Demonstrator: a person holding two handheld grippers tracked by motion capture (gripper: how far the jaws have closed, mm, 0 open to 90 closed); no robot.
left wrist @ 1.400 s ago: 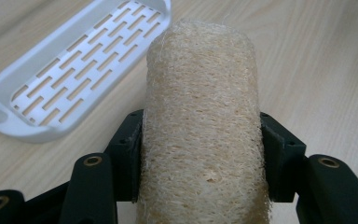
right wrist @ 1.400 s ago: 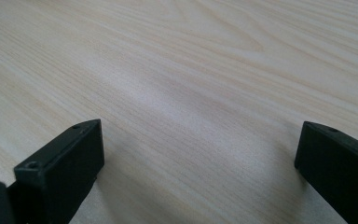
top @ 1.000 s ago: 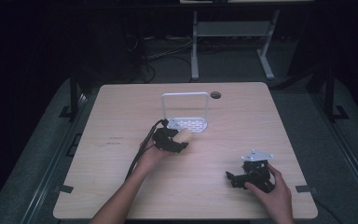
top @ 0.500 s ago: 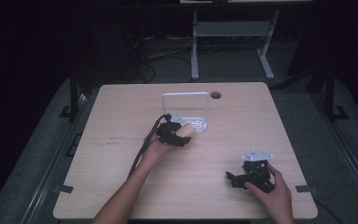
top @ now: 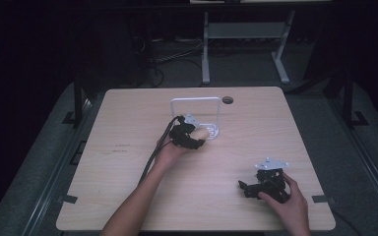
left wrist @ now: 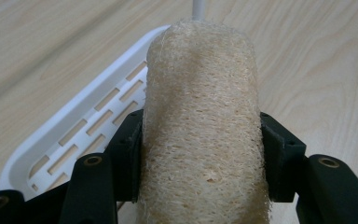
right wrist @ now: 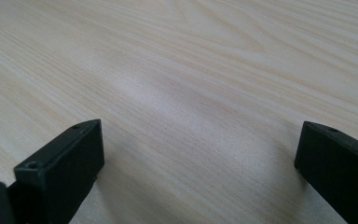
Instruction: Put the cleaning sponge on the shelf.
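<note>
The left gripper (left wrist: 200, 186) has its jaws clamped on both sides of a tan loofah sponge (left wrist: 200, 140), held over the near edge of a white slotted rack (left wrist: 81, 126). The high view adds the rack's upright wire handle (top: 195, 100) and the rack's spot mid-bench (top: 128, 206). The right gripper (right wrist: 200, 154) rests low on bare wood, jaws spread wide, gripping nothing

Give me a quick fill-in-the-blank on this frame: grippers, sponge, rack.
1. The left gripper is shut on a ____ sponge.
2. Under the sponge lies the slotted base of a ____ rack.
3. The right gripper has its jaws ____, nothing between them.
4. It rests on the ____ table.

Missing: loofah; white; open; wooden
</note>
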